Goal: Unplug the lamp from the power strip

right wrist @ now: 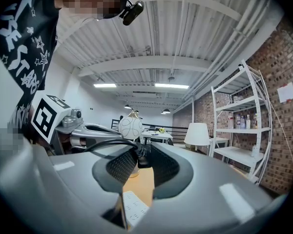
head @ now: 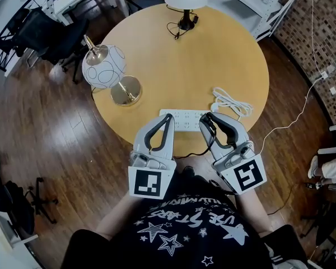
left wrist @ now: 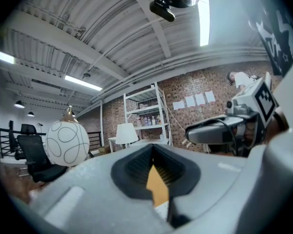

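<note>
In the right gripper view, a black plug (right wrist: 140, 161) is seen pinched at the tips of the narrowly set jaws of the right gripper (right wrist: 139, 156). Its black cord (right wrist: 100, 144) arches to the left. The white power strip (right wrist: 133, 206) lies beneath the jaws at lower centre.

The head view hides that grip but shows the round wooden table (head: 179, 66), a coiled white cable (head: 232, 102) right of centre, and a globe lamp (head: 103, 66) at upper left.

The left gripper (left wrist: 152, 146) is seen closed on nothing, tips together.

White lettering among stars on the black T-shirt (head: 190, 228) cannot be read reliably.
</note>
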`<state>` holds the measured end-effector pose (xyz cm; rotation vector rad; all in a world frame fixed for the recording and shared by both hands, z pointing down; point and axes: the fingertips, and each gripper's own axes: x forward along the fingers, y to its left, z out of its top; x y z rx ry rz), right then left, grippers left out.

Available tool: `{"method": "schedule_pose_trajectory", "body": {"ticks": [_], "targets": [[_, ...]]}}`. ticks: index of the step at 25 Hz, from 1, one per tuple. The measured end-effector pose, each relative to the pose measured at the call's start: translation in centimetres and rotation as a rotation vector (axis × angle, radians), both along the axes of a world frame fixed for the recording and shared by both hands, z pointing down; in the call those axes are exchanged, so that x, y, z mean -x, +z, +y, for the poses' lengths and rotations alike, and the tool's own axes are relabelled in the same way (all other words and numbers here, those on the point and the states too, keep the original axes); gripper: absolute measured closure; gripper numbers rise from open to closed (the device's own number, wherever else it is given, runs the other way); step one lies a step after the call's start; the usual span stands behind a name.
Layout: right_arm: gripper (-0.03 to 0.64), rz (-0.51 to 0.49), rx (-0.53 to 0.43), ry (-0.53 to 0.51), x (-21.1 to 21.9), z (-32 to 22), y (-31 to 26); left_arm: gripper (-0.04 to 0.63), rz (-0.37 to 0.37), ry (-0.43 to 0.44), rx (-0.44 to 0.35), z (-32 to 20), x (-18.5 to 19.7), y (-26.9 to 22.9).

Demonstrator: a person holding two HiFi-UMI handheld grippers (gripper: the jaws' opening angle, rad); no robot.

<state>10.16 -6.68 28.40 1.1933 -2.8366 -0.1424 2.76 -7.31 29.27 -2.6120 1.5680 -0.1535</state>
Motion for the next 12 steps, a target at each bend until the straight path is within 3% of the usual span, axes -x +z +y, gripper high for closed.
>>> {"method": "schedule_pose_trajectory", "body": {"ticks": [3,12], "targets": [[0.529,-0.003,0.046,-0.005,0.5,0.4,0.5,0.592,0.0,0.001,0.001,-0.1,0.0,0.0],[0.529,0.014,0.054,0.0,0.3,-0.2,1.3,0.592,-0.009,0.005,0.013,-0.7,0.1,0.7]]}}
